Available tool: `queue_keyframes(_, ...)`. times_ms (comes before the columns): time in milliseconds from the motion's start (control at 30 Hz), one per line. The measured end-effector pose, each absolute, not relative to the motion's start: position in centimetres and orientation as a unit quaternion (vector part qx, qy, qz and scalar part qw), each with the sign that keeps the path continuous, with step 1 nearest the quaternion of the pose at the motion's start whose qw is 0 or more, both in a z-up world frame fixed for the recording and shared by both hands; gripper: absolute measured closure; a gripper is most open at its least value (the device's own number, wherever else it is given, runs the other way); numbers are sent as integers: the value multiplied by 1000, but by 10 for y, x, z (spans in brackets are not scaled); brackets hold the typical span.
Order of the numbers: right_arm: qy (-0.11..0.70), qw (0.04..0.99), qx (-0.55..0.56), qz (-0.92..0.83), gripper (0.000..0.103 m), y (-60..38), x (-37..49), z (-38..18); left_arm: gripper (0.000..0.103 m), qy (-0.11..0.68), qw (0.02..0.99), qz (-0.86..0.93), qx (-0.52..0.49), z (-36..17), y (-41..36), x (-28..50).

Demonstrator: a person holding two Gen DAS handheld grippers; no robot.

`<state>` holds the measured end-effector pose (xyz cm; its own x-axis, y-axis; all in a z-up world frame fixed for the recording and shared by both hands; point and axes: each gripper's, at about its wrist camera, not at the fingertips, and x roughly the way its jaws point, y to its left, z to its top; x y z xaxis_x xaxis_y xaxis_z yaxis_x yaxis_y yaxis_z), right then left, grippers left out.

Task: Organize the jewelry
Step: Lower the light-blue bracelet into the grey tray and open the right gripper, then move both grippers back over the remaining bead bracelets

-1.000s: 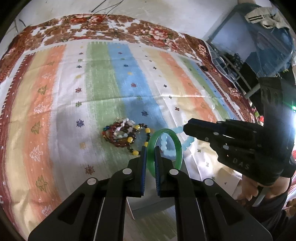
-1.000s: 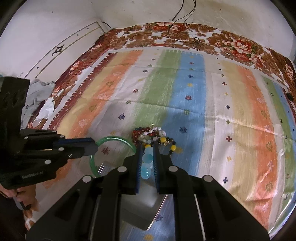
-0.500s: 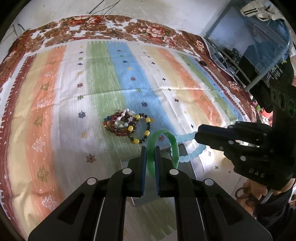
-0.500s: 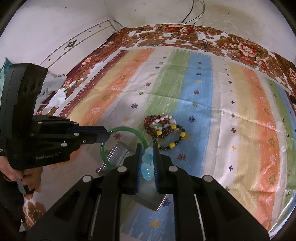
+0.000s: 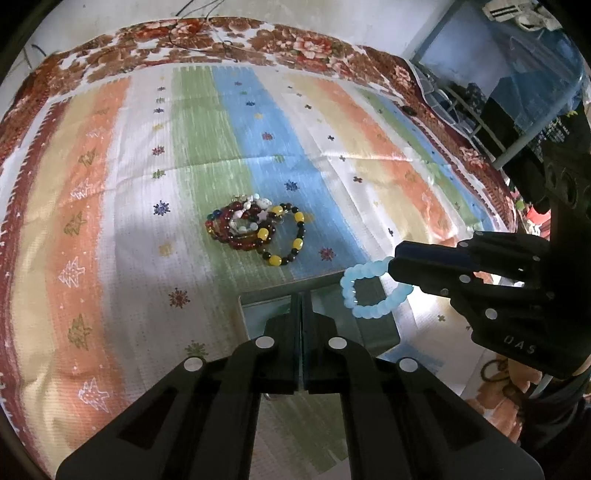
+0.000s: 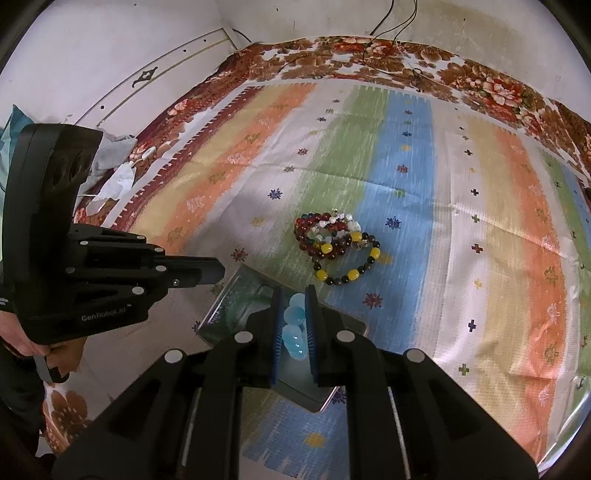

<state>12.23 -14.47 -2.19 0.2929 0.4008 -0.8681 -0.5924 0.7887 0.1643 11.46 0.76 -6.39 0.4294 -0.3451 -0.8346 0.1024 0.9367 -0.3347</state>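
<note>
A pile of beaded bracelets, red, white and black-and-yellow, lies on the striped cloth; it also shows in the right wrist view. A shiny metal box sits open in front of it, also seen in the right wrist view. My left gripper is shut and empty above the box. My right gripper is shut on a light blue bead bracelet, which hangs over the box's right side. The green bangle is not visible.
The striped cloth covers a bed with a floral border. A blue rack with clothes stands to the right. A white wall and crumpled paper lie to the left.
The green bangle has left my left gripper, whose jaws have closed fully. Both grippers pulled back and rose; the blue bracelet now hangs over the box.
</note>
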Motion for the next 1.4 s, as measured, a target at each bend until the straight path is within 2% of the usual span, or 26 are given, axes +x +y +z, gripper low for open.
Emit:
queue_keyframes(400,512,790,-96,323,88,-142,121,-26,103,523,835,-126,-115,-68,8,117)
queue_keyframes(500,515,788,-97,322,81,-141,123,-28,102,522,836,-123,-116,-68,11,119)
queue_keyframes(667,521,790,-92,311,61,-145,132,-31,102,522,837,-118,-115,-67,14,124)
queue_keyframes(833,525,792,-86,301,58,-149,142,-34,101,525,835,-116,-117,-67,17,131)
queue_keyframes(1033,535,791,-76,289,56,-150,157,-40,92,527,834,-111,-119,-68,20,140)
queue_keyframes(1100,538,790,-73,286,55,-150,163,-42,85,529,833,-108,-120,-69,22,144)
queue_keyframes(1300,546,788,-66,277,55,-149,177,-49,84,538,828,-99,-121,-75,28,153)
queue_keyframes(1400,554,785,-64,270,54,-148,186,-56,75,541,827,-95,-122,-77,32,156)
